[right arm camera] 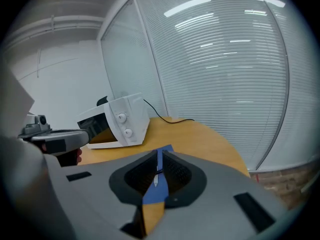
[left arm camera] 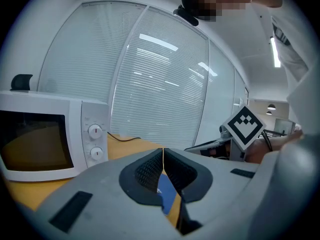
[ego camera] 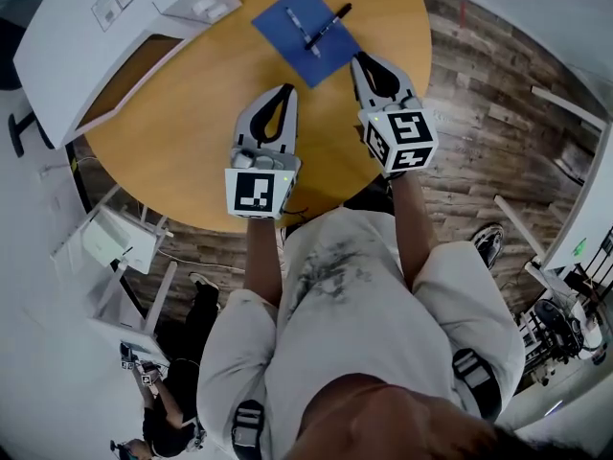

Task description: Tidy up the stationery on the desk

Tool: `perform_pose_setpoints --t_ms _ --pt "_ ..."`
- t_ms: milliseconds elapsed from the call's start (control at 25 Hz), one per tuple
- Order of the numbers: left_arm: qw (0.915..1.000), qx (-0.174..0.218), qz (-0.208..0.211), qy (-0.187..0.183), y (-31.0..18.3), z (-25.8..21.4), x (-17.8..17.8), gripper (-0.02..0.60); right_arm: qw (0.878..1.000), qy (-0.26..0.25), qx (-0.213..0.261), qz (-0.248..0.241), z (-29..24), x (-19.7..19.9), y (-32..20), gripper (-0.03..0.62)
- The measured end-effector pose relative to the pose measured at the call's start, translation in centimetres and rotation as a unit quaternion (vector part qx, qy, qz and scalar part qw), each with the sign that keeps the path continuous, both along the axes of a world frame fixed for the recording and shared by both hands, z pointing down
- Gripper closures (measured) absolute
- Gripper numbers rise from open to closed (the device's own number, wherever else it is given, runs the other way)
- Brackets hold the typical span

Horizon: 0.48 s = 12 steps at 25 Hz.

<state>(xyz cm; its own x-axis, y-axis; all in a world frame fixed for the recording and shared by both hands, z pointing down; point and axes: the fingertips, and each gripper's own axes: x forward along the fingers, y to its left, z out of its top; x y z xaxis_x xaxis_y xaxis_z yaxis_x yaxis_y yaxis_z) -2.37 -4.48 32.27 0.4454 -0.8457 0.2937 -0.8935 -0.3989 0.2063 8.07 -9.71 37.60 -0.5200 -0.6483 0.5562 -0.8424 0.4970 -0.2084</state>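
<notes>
A blue notebook [ego camera: 306,34] lies at the far side of the round wooden table [ego camera: 192,113]. Two pens lie crossed on it: a silver-and-dark one [ego camera: 303,29] and a black one [ego camera: 332,20]. My left gripper [ego camera: 284,91] hovers over the table short of the notebook, shut and empty. My right gripper [ego camera: 362,60] is at the notebook's near right corner, also shut with nothing held. In the right gripper view the notebook [right arm camera: 154,194] and a pen tip [right arm camera: 156,180] show behind the closed jaws of the right gripper [right arm camera: 159,156]. The left gripper [left arm camera: 163,151] shows a strip of the blue notebook [left arm camera: 168,199] below it.
A white microwave [ego camera: 105,27] stands at the table's far left, with a black cable [right arm camera: 165,115] trailing behind it. Window blinds [right arm camera: 225,74] rise beyond the table. White furniture [ego camera: 120,242] and another person [ego camera: 168,410] are on the floor at the lower left.
</notes>
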Motion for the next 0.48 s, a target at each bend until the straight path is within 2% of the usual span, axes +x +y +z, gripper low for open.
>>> perform_pose_setpoints --t_ms 320,480 --pt "0.9998 -0.015 0.008 0.004 -2.0 2.9 -0.5 0.568 0.999 0.007 -0.028 0.016 3.4 -0.7 -1.5 0.522" --pt "0.9997 -0.016 0.019 -0.004 -2.7 4.2 -0.5 0.568 0.999 0.005 -0.045 0.02 5.0 -1.1 -2.1 0.467"
